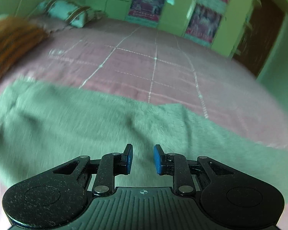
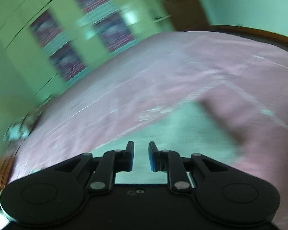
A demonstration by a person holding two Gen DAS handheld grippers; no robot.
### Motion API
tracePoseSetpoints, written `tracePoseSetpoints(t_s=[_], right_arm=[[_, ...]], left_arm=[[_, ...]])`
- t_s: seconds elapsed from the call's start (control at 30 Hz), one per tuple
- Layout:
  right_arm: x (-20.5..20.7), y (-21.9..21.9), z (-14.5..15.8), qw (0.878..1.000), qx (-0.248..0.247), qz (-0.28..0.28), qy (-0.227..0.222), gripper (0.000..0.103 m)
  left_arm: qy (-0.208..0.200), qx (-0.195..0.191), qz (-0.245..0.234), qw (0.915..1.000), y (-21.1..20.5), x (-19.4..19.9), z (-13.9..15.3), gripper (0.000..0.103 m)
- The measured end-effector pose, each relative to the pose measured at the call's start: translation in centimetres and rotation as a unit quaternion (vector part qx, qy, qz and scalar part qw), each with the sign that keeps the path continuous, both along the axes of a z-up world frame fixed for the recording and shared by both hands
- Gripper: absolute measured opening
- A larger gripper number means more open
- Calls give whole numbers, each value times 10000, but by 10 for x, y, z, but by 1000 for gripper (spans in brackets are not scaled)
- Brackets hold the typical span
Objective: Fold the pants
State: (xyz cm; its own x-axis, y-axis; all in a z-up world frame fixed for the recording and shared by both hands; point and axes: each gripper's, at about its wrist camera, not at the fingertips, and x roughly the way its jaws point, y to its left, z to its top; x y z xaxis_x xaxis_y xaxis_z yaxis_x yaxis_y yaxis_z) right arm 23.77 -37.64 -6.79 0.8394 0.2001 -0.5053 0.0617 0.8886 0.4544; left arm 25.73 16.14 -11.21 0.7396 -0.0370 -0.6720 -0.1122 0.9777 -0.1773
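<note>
Pale green pants (image 1: 82,118) lie spread across a pink bedspread (image 1: 144,67), filling the lower half of the left wrist view. My left gripper (image 1: 143,158) hovers over the pants, open and empty, its blue pads apart. In the right wrist view, heavily blurred by motion, the pants (image 2: 182,130) show as a pale green patch on the bedspread (image 2: 144,76). My right gripper (image 2: 141,156) is above them, jaws apart with a small gap and nothing between them.
A patterned pillow (image 1: 71,13) and an orange-brown blanket (image 1: 11,40) lie at the bed's far left. Green walls with posters (image 1: 147,2) stand behind the bed. A brown door (image 1: 259,34) is at the right. A wooden bed edge (image 2: 259,32) curves at the right.
</note>
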Motion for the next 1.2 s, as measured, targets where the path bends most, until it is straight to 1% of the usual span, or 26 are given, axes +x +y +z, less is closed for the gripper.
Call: tracePoseSetpoints(t_s=[0.03,0.07,0.1,0.13,0.17,0.2,0.27,0.3,0.37,0.43,0.53,0.67,0.73,0.8,0.83,0.87,0.9,0.93,0.97,1.0,1.1,1.2], right_arm=[[12,20,1,9994,-32,339,61,12],[26,43,0,9974,-53,705,139,13],[39,67,-3,9939,-87,1072,228,13],[49,91,-7,9897,-175,1384,334,13],[57,115,-11,9852,-356,1621,427,12],[67,139,-19,9803,-657,1789,516,11],[89,171,-38,9730,-1227,1742,891,12],[99,177,-47,9730,-1277,1662,962,12],[107,181,-49,9769,-1233,1508,884,12],[107,182,-42,9785,-1181,1443,885,14],[98,183,-29,9809,-1103,1447,689,15],[88,184,-23,9807,-1054,1545,567,15],[97,190,-27,9790,-1044,1625,648,15],[110,199,-39,9741,-1248,1630,951,14],[115,202,-45,9729,-1279,1645,997,15],[117,203,-46,9733,-1264,1635,1001,15],[118,202,-42,9743,-1216,1610,1001,15],[114,197,-33,9782,-1108,1543,845,14],[107,191,-25,9826,-993,1461,575,15],[101,185,-18,9844,-970,1405,422,15],[86,160,-10,9865,-1155,1123,293,15],[74,123,-14,9896,-1235,650,360,18]], left_arm=[[25,252,-108,9996,-6,9,-1,26],[74,556,-157,9983,-10,18,-4,30],[150,716,-102,9973,-9,25,-5,33],[279,726,32,9970,-3,34,-11,35],[441,660,172,9967,6,42,-19,35],[429,564,269,9971,15,46,-24,35],[364,289,400,9981,32,49,-28,35],[381,241,417,9981,36,51,-27,35],[436,435,400,9973,37,51,-23,35],[459,512,374,9969,39,48,-19,35],[402,701,386,9960,39,42,-13,35],[384,819,355,9953,49,44,-13,35],[456,846,367,9947,56,47,-17,35],[493,785,410,9948,63,50,-22,35],[523,734,447,9949,64,50,-21,35],[525,779,506,9943,60,49,-16,35],[404,868,496,9942,53,47,-8,35],[263,908,430,9946,45,44,-2,35],[177,866,313,9956,37,43,3,36],[140,788,171,9966,28,45,7,36],[81,575,-234,9980,-2,57,9,37],[103,538,-605,9967,-36,73,0,39]])
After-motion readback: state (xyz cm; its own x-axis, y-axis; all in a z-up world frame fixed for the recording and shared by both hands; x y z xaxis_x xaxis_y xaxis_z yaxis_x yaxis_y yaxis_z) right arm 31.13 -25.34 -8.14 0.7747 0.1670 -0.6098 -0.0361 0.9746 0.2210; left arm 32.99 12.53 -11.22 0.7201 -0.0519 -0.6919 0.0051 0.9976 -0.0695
